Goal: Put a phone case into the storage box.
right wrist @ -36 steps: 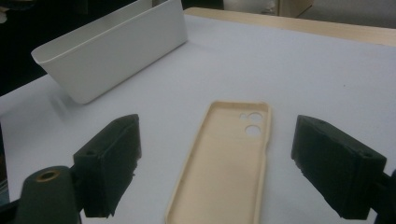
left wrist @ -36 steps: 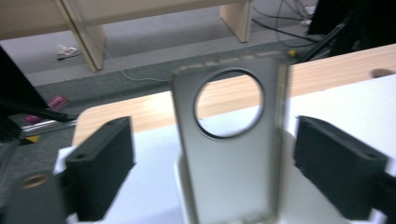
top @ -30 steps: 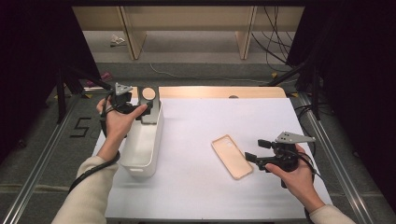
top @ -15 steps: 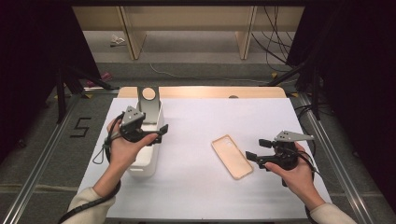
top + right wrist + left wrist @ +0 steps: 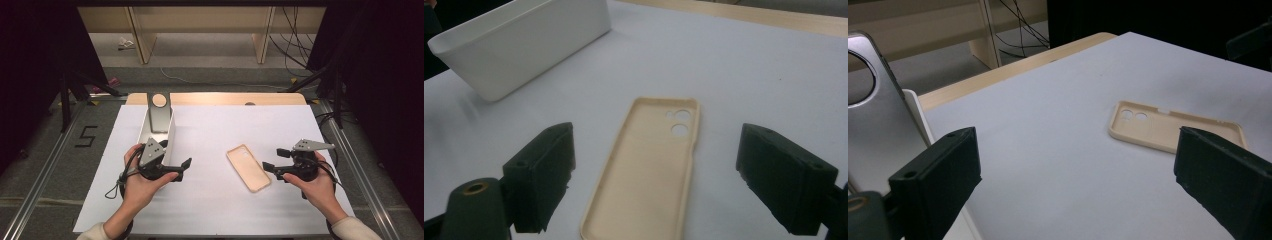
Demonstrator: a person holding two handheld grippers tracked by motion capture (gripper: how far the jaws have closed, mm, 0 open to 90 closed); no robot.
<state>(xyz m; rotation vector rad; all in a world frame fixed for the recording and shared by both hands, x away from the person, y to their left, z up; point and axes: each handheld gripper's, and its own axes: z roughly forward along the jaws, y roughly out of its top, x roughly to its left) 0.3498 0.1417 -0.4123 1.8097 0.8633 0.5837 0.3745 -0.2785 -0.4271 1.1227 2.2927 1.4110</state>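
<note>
- Right now the beige phone case lies hollow side up on the white table, between my tongs.
- Both my left gripper and right gripper are spread, empty.
- Likely light, thin, flexible; I'd pinch a long side rim.

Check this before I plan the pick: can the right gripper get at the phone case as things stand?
Probably yes: the right gripper is open, and the phone case lies flat just ahead with bare white tabletop around it.
</note>
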